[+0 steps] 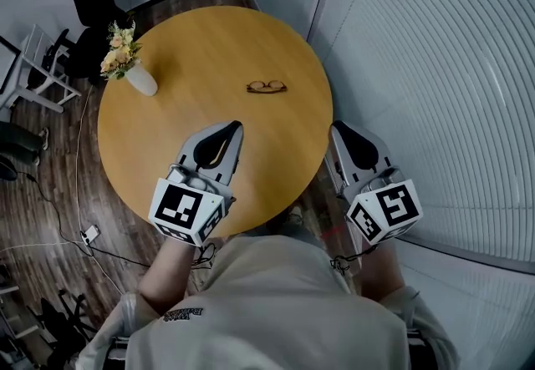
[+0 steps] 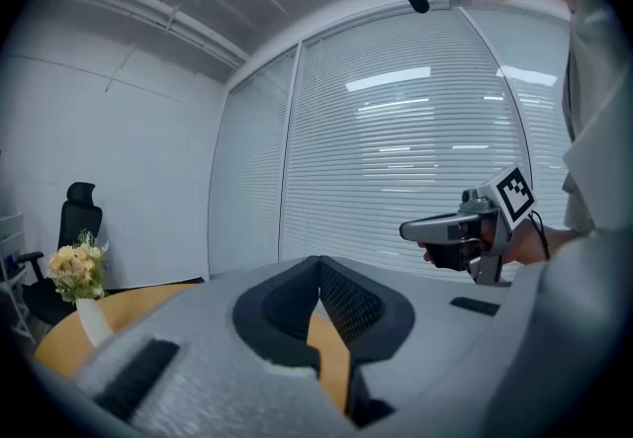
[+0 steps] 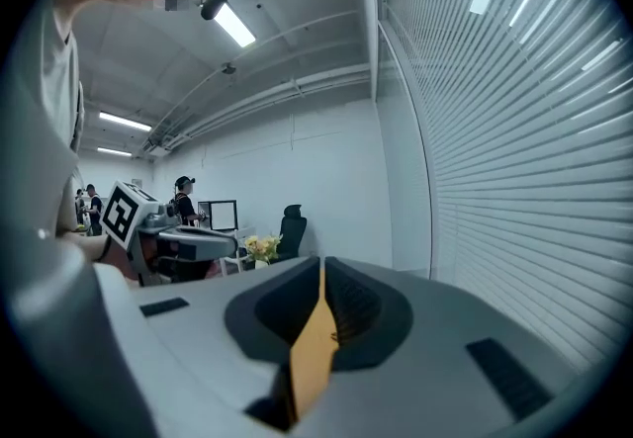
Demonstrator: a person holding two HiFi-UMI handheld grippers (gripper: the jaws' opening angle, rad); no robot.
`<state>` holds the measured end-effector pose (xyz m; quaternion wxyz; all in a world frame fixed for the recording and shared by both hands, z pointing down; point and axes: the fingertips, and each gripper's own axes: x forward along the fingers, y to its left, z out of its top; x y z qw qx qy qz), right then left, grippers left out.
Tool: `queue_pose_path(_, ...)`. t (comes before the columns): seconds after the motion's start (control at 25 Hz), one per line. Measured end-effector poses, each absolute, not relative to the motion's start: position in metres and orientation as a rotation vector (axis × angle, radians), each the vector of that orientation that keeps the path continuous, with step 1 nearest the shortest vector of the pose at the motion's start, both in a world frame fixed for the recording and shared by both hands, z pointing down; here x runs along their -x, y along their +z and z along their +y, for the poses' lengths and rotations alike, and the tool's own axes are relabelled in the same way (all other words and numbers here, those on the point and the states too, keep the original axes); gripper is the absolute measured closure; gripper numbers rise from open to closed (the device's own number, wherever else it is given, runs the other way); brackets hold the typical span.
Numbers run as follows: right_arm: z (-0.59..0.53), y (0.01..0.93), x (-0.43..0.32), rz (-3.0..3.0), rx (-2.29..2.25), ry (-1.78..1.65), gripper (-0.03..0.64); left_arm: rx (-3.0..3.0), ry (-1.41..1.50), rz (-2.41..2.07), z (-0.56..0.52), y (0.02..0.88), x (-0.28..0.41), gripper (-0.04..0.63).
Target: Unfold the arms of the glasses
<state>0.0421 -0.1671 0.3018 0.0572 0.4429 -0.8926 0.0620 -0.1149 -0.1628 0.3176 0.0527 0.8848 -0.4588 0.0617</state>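
In the head view, the glasses lie on the round wooden table, upper centre of the frame. They look folded and sit well apart from both tongs. The left gripper is over the table at lower centre-left, and the right gripper is at the table's right edge. A vase of flowers stands at upper left.

In the left gripper view, the jaws are clenched together on nothing, and the glasses are out of sight.

In the right gripper view, the jaws are likewise closed and empty, with only a sliver of tabletop showing behind them.

The glasses are probably light, thin and weak at the hinges, and likely to skate on smooth wood. One gripper should pinch the frame front near the bridge, off the lenses. The other should catch an arm near its tip and swing it out gently.
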Motion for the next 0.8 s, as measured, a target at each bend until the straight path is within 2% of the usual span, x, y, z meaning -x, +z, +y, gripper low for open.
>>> queue_pose_path(0.8,-0.184,0.323,-0.071,-2.733,-1.282,0.242,0.580,-2.728,0.380,-1.516,-0.180,0.329,0.082,0.572)
